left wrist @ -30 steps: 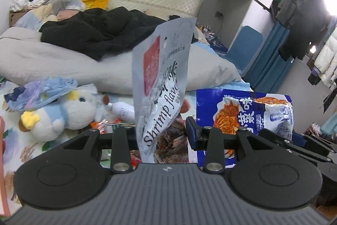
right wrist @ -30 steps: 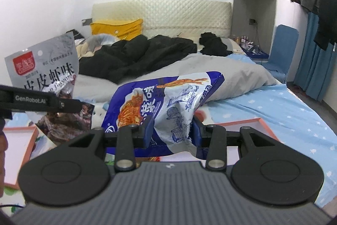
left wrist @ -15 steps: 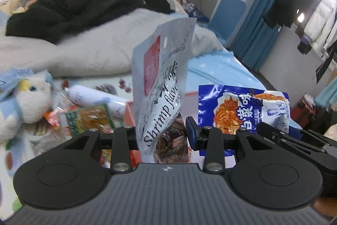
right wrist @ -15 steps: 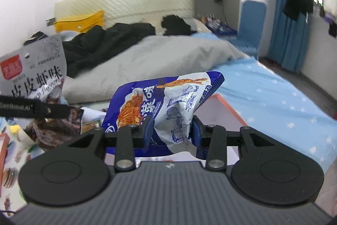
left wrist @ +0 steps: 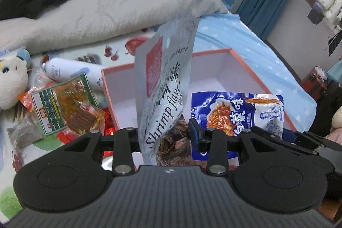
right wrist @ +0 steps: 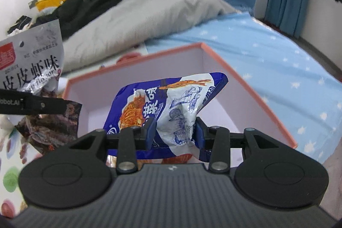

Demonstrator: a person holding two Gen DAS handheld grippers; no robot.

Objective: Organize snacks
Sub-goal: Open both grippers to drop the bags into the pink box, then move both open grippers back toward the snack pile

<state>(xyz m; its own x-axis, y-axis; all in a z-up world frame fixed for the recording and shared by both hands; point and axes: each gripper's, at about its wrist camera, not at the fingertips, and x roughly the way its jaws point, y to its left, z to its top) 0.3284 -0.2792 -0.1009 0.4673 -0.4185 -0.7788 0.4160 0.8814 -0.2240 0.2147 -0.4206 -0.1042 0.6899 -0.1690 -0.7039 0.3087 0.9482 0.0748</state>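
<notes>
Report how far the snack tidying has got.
Done: nothing visible lies in the pink box. In hand: the left hand-held gripper grips the silver shrimp pouch, the right hand-held gripper the blue packet, both above the box. Left: the green-labelled packet and the red wrappers beside it.

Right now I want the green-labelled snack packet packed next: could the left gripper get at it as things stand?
Probably not yet. The left gripper is shut on the silver shrimp-flavour bag, so its jaws are occupied. The green-labelled packet lies uncovered left of the pink box, reachable once the bag is dropped.
</notes>
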